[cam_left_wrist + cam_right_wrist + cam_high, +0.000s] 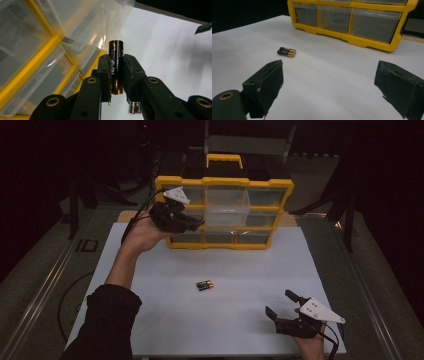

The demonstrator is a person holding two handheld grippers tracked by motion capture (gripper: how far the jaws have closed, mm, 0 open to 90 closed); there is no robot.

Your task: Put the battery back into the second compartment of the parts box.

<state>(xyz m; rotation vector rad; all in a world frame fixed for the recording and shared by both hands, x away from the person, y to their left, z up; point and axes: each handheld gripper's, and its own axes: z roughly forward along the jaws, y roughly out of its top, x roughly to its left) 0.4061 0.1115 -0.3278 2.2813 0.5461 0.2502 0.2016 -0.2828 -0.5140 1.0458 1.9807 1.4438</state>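
the left gripper (116, 65) pinches a black battery (116, 50) with a copper end, upright between its fingers (104, 72), its top above their tips. beside the fingers stands a yellow organizer (223, 181) of clear drawers (82, 22), contents indistinct. the right gripper (329, 82) is spread; two batteries (286, 52) lie ahead of its fingers.

Glossy battery (116, 67); clear plastic drawers (227, 205); matt white tabletop (240, 320)

No legible text, brand, number or sign anywhere. Red and white print on the black label of the clamped battery (116, 65), too blurred to read in the left gripper view.
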